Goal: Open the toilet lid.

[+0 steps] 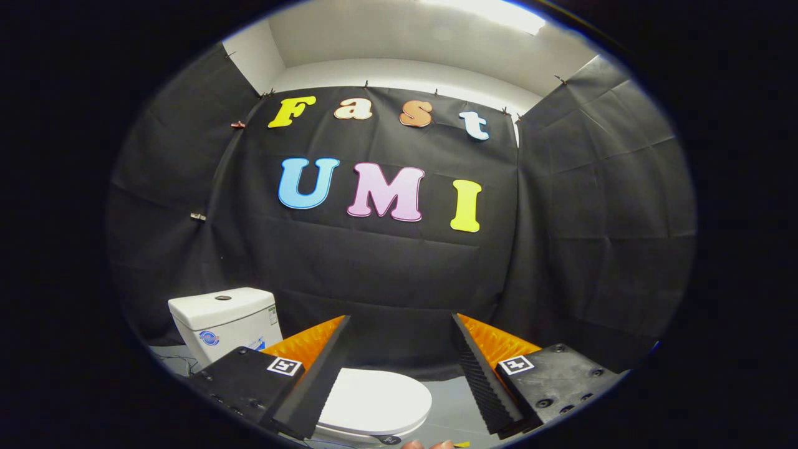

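A white toilet stands on the floor below and ahead of my fingers. Its lid (374,399) lies flat and closed over the bowl, partly hidden by my left finger (312,386). The white cistern (221,321) rises behind it, to the left of that finger. My gripper (402,324) hangs above the lid with its two black and orange fingers wide apart and nothing between them. The right finger (483,380) sits to the right of the lid, over the floor.
Black cloth walls close the booth behind and on both sides of the toilet. Grey floor (452,408) shows to the right of the bowl. Fingertips of a person's hand (427,444) peek in just under the lid's front edge.
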Demonstrator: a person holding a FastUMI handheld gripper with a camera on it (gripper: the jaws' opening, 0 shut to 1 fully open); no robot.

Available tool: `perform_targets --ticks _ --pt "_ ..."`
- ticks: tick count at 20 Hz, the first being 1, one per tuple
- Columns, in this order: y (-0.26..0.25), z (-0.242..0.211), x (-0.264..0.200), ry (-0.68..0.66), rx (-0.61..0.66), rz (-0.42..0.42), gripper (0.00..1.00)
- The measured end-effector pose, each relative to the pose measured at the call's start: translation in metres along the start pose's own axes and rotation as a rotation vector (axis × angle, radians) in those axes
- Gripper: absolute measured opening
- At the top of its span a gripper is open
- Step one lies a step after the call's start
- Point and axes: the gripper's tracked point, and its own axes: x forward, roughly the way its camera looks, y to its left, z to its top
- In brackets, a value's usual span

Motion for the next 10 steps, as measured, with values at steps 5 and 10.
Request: perform_targets --ticks 5,10 --pt "-0.002 -0.05 0.006 0.023 0.036 0.005 0.99" --pt "-0.009 -0.11 0.007 0.088 0.092 0.008 0.99"
